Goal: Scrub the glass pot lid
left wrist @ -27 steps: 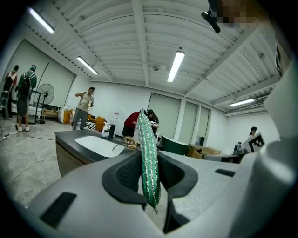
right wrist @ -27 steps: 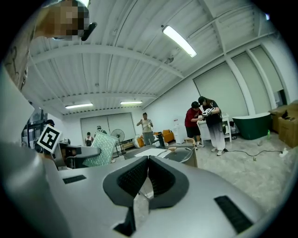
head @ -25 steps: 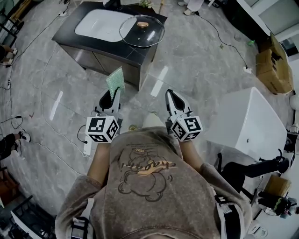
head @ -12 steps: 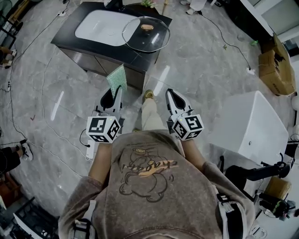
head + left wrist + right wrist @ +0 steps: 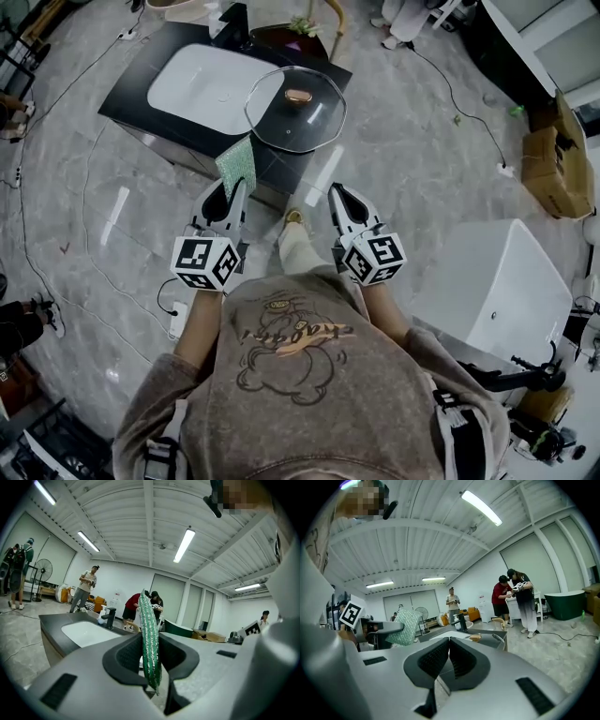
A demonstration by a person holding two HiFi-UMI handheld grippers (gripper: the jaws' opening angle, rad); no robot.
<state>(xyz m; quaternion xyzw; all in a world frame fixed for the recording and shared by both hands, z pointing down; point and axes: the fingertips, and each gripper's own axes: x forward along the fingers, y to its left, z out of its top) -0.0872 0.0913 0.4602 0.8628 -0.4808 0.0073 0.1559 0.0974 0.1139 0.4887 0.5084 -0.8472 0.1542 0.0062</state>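
Note:
The glass pot lid (image 5: 296,110), with a brown knob (image 5: 298,96), lies on the near right corner of a dark counter (image 5: 141,66), beside a white sink basin (image 5: 201,76). My left gripper (image 5: 232,187) is shut on a green scrub pad (image 5: 236,164), which stands upright between its jaws (image 5: 150,644). It hangs short of the counter's front edge. My right gripper (image 5: 336,193) is shut with nothing in it, level with the left one and below the lid. In the right gripper view the lid's knob (image 5: 476,638) lies ahead of the jaws, with the pad (image 5: 405,626) to the left.
A black faucet (image 5: 109,618) stands behind the basin. A white tub-like block (image 5: 502,267) sits to the right, with cardboard boxes (image 5: 555,155) beyond it. Cables (image 5: 56,169) trail over the grey floor. Several people stand at the room's far side (image 5: 513,599).
Both grippers have moved forward toward the counter, and the pad now overlaps its front edge in the head view. The lid and basin show nearer. Neither grip has changed.

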